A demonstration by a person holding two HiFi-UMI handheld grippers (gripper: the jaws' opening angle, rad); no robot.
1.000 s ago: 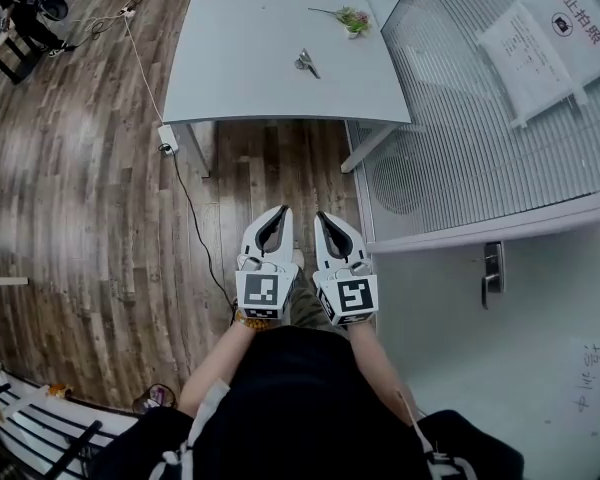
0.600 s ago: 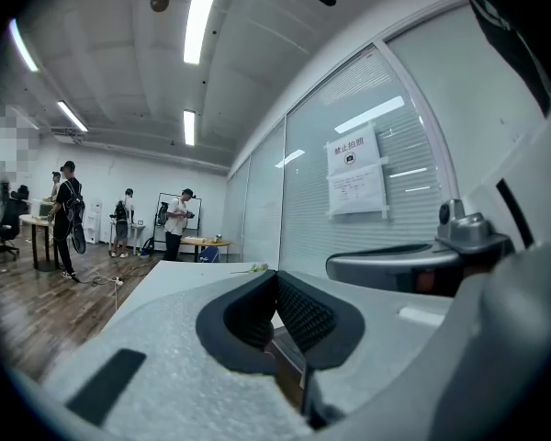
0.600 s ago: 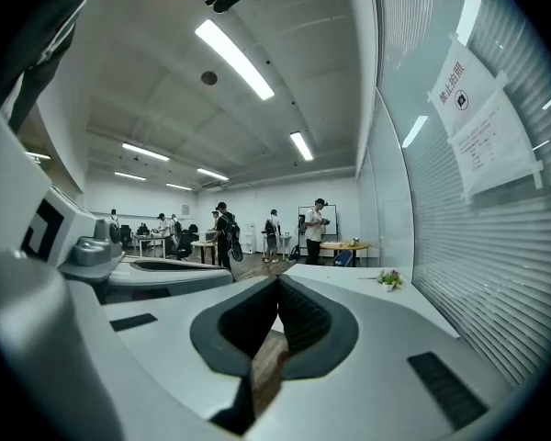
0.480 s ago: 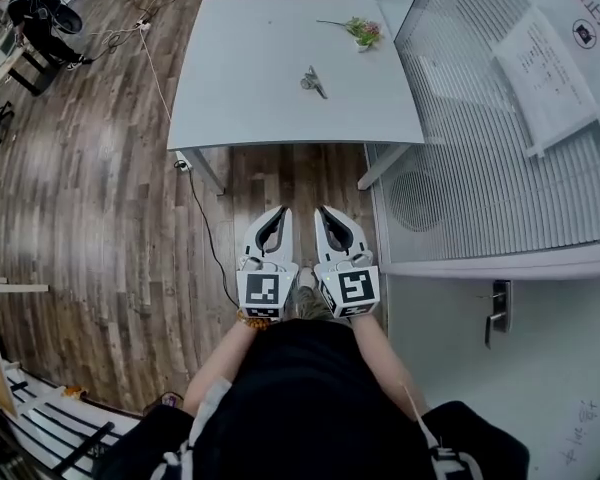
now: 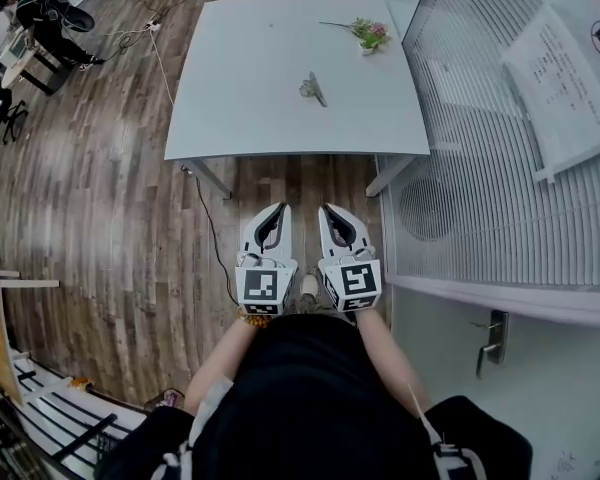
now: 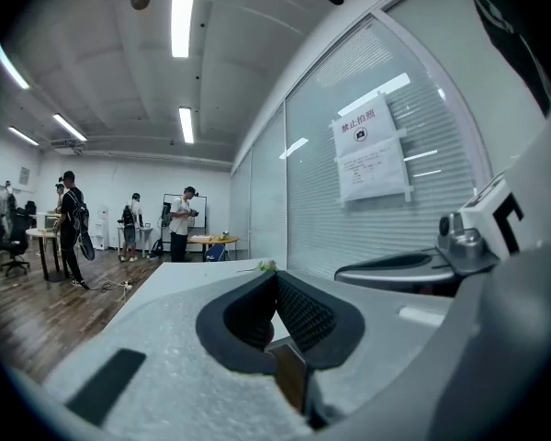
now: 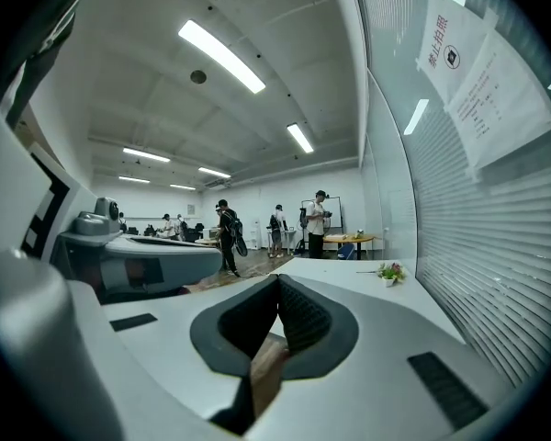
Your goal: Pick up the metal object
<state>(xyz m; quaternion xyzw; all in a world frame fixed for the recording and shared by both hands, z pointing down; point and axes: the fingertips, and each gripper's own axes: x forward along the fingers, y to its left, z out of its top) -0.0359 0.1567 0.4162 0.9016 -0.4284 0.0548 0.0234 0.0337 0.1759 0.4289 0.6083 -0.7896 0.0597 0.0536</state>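
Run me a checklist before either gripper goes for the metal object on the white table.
1. Small grey metal object in sight, lying by itself near the middle of the white table: ok.
2. Left gripper and right gripper empty: ok, nothing between either pair of jaws.
3. Jaws apart for a grasp: not ok, both pairs are together.
4. Grippers close to the object: not ok, both hang over the wooden floor, short of the table's near edge.
5. Pink flower sprig out of the way: ok, near the far right corner, apart from the object.
6. Object's shape and best grip line: cannot tell, too small here.
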